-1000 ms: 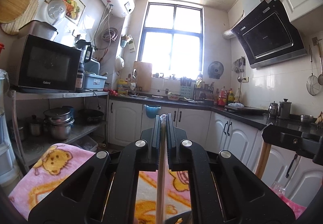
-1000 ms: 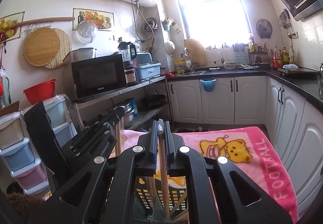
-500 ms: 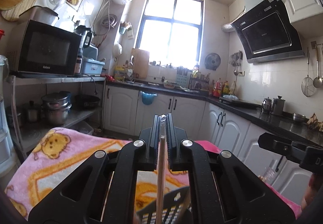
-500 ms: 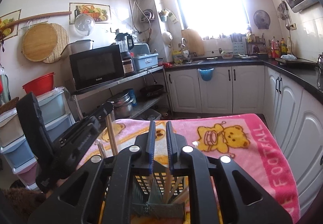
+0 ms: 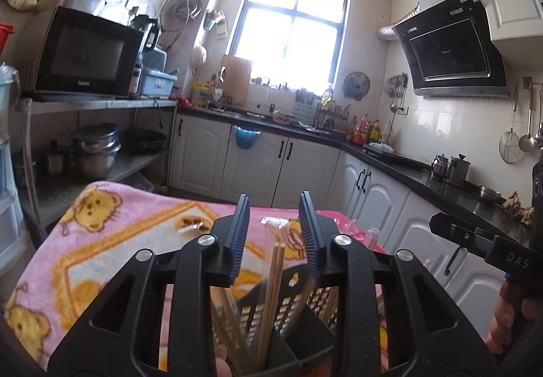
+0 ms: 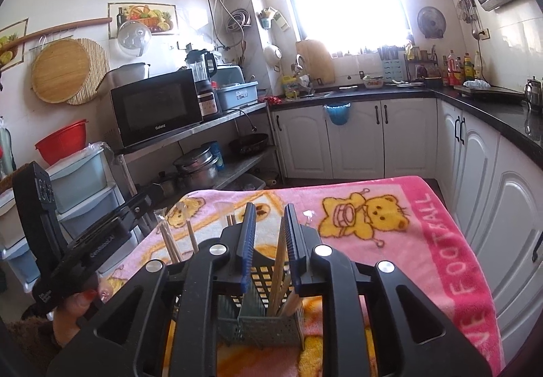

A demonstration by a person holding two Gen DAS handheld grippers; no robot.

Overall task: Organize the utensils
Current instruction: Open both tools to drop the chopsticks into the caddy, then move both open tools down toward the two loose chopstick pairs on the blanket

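A black slotted utensil basket (image 5: 298,305) stands on the pink bear blanket (image 5: 112,241), right under both grippers. My left gripper (image 5: 274,234) hangs over it, its jaws opening. A wrapped pair of wooden chopsticks (image 5: 275,261) stands loose between them, down in the basket, and neither pad presses on it. In the right wrist view the basket (image 6: 261,329) looks grey. My right gripper (image 6: 270,237) is above it with jaws opening. One chopstick (image 6: 279,261) leans between the fingers, close to the right pad, its lower end in the basket.
More wrapped chopsticks (image 6: 169,241) stick up at the basket's left side, below the left tool, which a hand (image 6: 78,309) holds. White cabinets (image 6: 356,139) and a black counter (image 6: 492,112) ring the blanket-covered table. A shelf with a microwave (image 6: 156,108) stands to the left.
Both grippers were shut on chopsticks; their jaws have parted and the chopsticks now stand in the basket. Both tools have sunk and moved in over the basket.
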